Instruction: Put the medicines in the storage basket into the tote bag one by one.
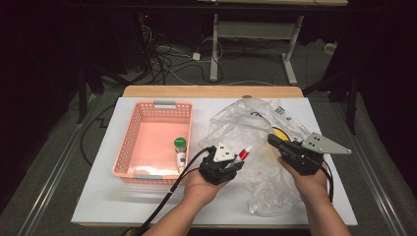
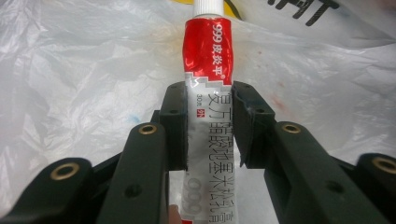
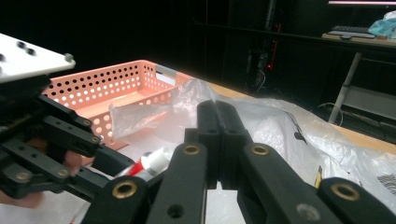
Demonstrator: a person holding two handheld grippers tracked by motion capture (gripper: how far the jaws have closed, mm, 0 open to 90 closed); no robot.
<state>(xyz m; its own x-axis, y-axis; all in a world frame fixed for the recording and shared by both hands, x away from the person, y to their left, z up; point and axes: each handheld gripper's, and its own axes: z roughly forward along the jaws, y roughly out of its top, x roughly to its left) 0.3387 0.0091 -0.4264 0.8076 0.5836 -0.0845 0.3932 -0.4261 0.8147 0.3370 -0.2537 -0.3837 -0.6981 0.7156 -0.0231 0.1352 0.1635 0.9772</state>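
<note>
Currently the left gripper (image 1: 235,162) is clamped on a red-and-white ointment tube (image 2: 208,107), both jaws pressing its flattened body below the red band, with the white cap (image 2: 208,5) pointing away from the hand. In the high view the tube (image 1: 244,153) sits just right of the table's middle, over the near edge of the crumpled plastic bag (image 1: 255,132), its long axis running from the gripper toward the far right.

The relation that governs the next move: the pink basket (image 1: 129,147) lies to the left of the held tube, close by, and the left hand (image 1: 199,184) is the nearer of the 2 to it. Judged from this, the carry is leftward, and the tube should clear the basket's right wall before release.

1 item already lies in the basket: a small bottle with a green cap (image 1: 180,152), along the right wall, roughly lengthwise near to far. That is the likeliest obstruction; a drop toward the basket's bare left part would avoid it.

The right gripper (image 1: 273,140) has its jaws fully together, and in its own view a fold of the bag (image 3: 280,126) appears pinched between them. It rests at the right, clear of the route.
</note>
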